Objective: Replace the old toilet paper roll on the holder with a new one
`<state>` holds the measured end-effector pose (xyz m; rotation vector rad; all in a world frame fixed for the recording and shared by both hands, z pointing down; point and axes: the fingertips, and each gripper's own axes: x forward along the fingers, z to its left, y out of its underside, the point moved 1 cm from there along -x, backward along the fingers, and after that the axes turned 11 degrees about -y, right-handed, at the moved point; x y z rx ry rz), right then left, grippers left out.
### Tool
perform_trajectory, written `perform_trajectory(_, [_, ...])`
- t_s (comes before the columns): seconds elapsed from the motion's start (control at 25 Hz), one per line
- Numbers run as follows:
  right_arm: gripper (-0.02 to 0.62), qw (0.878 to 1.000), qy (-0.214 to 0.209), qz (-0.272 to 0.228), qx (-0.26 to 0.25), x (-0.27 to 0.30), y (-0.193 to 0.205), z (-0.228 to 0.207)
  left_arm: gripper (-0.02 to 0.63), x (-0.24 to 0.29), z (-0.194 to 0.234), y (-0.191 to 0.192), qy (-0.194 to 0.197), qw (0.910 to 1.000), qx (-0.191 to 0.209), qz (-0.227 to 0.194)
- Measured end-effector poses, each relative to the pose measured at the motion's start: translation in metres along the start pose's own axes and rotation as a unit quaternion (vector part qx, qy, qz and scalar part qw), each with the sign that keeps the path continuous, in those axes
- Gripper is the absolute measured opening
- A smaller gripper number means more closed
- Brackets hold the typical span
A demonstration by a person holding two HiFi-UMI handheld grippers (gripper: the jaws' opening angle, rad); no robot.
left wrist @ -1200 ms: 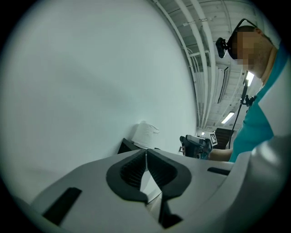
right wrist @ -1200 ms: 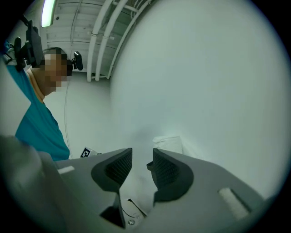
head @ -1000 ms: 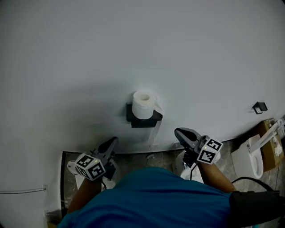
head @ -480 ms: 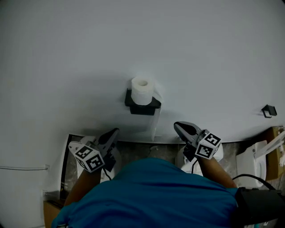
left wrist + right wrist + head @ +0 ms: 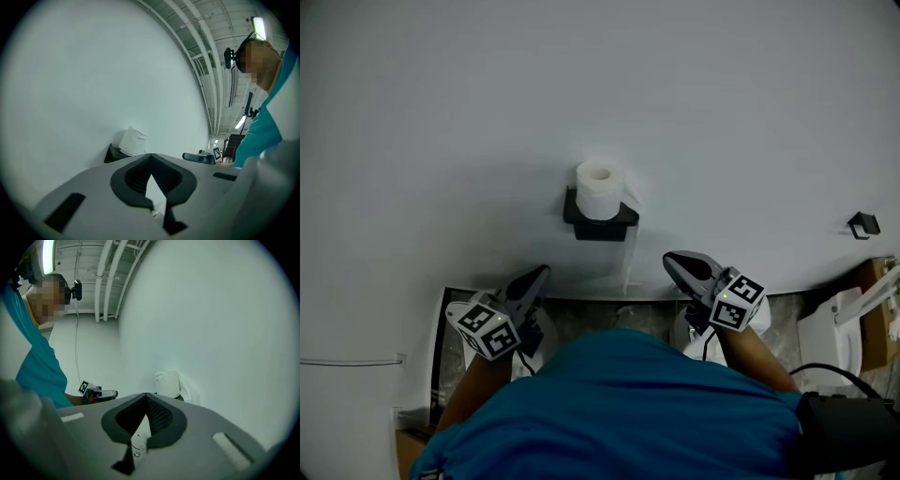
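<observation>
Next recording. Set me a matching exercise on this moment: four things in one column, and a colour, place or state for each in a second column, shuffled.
Things:
1. toilet paper roll
2. holder
3. left gripper
4. hook

Descriptions:
A. shut, nothing between its jaws
B. small, far right in the head view
C. white, sitting on the holder
D. black, directly under the roll

Pairs: 1-C, 2-D, 3-A, 4-B
</observation>
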<state>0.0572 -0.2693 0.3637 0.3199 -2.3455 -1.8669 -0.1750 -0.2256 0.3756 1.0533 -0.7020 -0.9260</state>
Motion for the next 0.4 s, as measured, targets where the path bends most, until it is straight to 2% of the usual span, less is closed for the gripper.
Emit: perform_trajectory(0.4, [0.002, 1.0, 0.01, -0.002, 0.003, -0.0048, 0.0059, -0.0006, 0.008, 0.0043, 0.0007, 0.0011, 0.006, 0.9999, 0.003, 0.008])
